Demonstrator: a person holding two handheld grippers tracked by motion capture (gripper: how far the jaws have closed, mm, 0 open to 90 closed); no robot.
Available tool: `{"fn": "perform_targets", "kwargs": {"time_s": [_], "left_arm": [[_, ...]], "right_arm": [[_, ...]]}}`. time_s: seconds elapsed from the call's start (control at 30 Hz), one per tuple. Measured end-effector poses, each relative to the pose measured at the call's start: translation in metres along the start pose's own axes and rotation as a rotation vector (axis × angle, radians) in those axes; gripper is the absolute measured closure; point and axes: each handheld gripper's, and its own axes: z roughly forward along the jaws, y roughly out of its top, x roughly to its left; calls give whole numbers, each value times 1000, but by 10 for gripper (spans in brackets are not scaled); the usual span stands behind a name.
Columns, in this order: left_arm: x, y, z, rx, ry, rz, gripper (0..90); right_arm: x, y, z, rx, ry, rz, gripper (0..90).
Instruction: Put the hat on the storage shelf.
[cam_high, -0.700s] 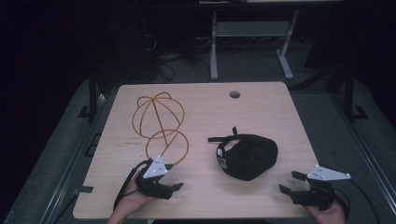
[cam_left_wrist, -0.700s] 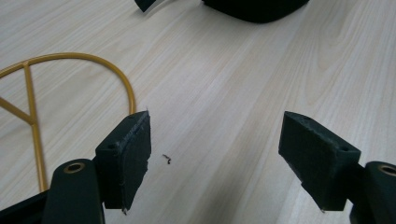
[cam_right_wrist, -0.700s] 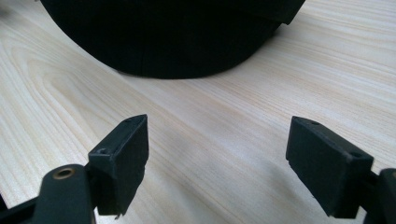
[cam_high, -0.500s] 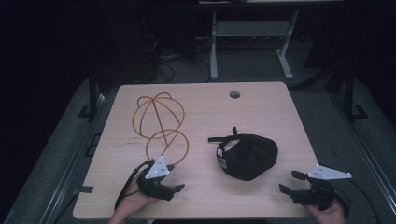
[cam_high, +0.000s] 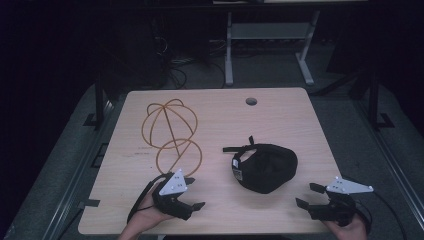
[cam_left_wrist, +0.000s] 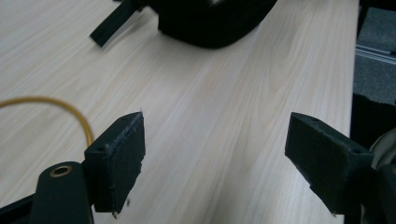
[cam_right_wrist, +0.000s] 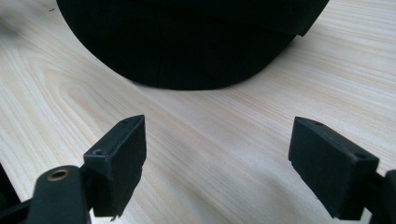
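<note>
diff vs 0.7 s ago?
Next to nothing. The left gripper may have crept slightly toward the near table edge; jaws open, empty. Right gripper open as before. Black cap and gold wire stand unmoved.

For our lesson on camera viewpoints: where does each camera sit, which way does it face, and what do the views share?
High view: above the near edge, facing forward and down on the table; both hands and hand-held grippers show.
Left gripper view: on the left hand-held gripper, open, facing the black cap; gold wire stand alongside.
Right gripper view: on the right hand-held gripper, open, facing the cap.
All three share the cap and tabletop.
</note>
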Motion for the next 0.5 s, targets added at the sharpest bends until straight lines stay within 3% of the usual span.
{"fn": "perform_targets", "kwargs": {"time_s": [0.5], "left_arm": [[1, 44, 13, -8, -55, 58, 233]], "right_arm": [[1, 1, 3, 7, 11, -11, 184]]}}
